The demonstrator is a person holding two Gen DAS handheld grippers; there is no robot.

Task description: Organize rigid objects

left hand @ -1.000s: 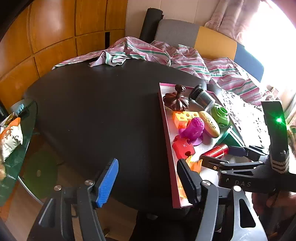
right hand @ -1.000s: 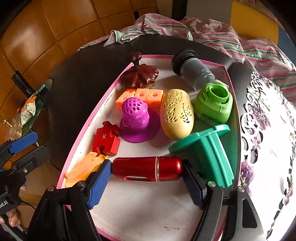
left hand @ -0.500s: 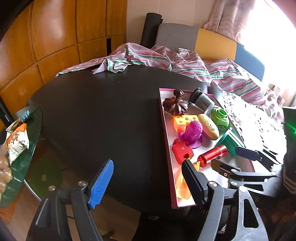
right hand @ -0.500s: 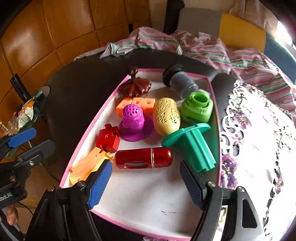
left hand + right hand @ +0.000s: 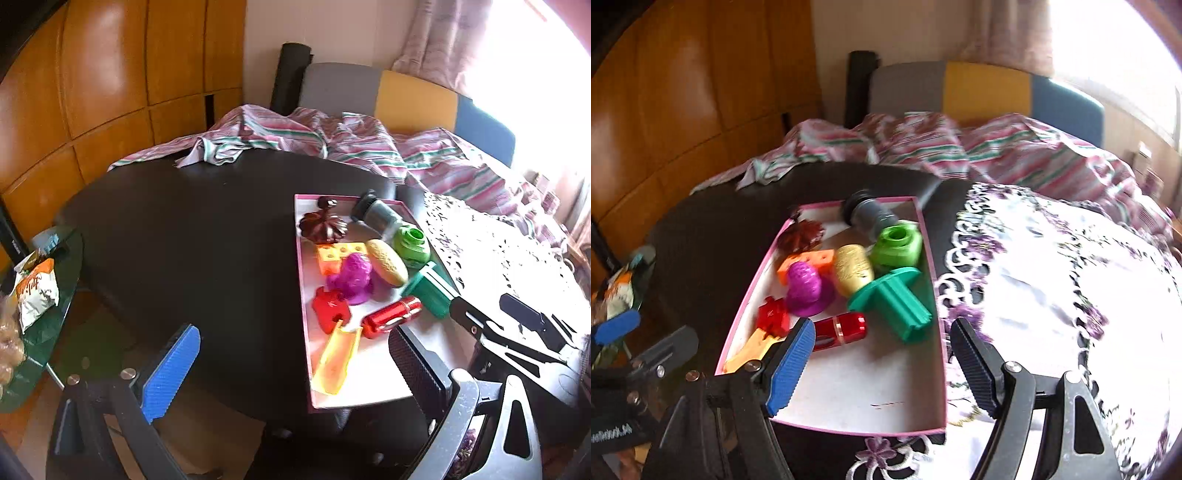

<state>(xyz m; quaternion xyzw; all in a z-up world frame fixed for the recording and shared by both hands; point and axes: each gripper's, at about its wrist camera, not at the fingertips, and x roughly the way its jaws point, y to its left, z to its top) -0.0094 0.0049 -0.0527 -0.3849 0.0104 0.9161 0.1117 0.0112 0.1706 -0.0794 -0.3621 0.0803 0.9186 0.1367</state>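
Your right tool (image 5: pixel 882 354) gapes empty; red cylinder (image 5: pixel 840 330) lies crosswise just beyond its left pad, in the tray (image 5: pixel 849 424). Left tool (image 5: pixel 295 365), jaws opening, empty, sits farther.

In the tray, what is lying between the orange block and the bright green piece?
The cream perforated oval lies between the orange block and the bright green piece in the pink tray. Both wrist views show this.

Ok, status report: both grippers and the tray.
Left gripper opening, empty. Right gripper open, empty. Shiny red metallic cylinder lies in pink-rimmed tray. Nothing blocking.
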